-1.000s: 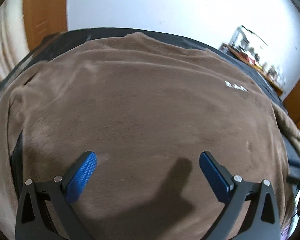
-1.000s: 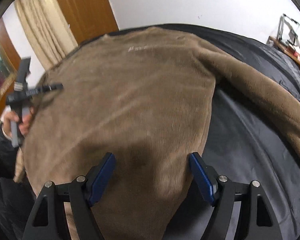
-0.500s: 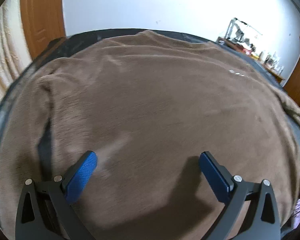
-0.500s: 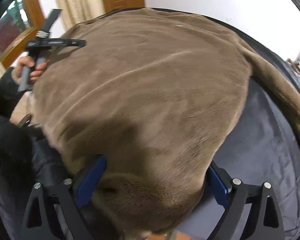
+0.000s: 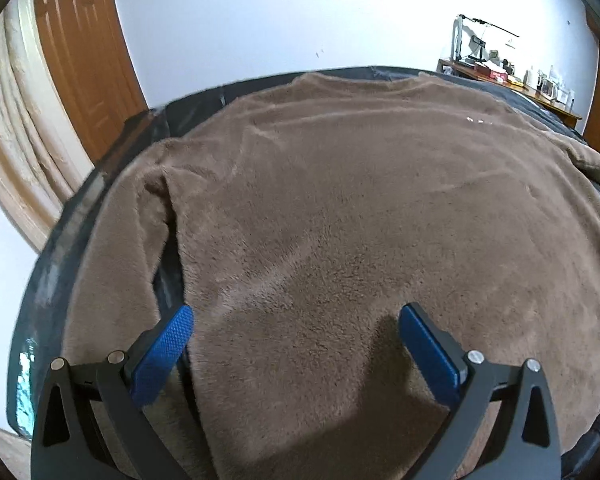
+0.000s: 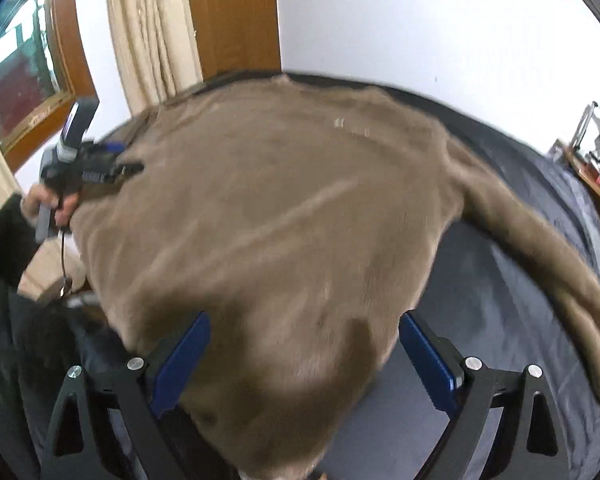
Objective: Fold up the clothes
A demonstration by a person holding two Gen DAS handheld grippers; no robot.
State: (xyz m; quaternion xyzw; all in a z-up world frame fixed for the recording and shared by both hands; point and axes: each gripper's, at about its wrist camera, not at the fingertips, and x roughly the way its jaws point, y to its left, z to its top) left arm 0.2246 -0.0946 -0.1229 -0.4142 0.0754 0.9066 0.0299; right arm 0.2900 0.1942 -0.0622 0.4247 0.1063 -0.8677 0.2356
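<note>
A brown sweater (image 5: pixel 360 216) lies spread flat on a bed (image 6: pixel 512 344) with a dark cover, collar at the far end, hem nearest both tools. Its long axis runs straight ahead of each hand-held gripper, from hem to collar.

The left hand-held gripper (image 5: pixel 296 356) hovers over the hem's left corner, fingers spread wide and pinching nothing; the left sleeve (image 5: pixel 116 264) lies just outside its left finger, alongside the body. The right hand-held gripper (image 6: pixel 304 360) is likewise spread and empty, straddling the hem's right corner, with the cloth's side edge running just inside its right finger.

The right sleeve (image 6: pixel 548 256) stretches away to the right across the bed, so the right tool is the nearer for it.

Only the right view shows that outflung sleeve in full, plus the person's hand (image 6: pixel 48 204) holding the left tool (image 6: pixel 88 164). Only the left view shows the left sleeve lying tucked beside the body.
</note>
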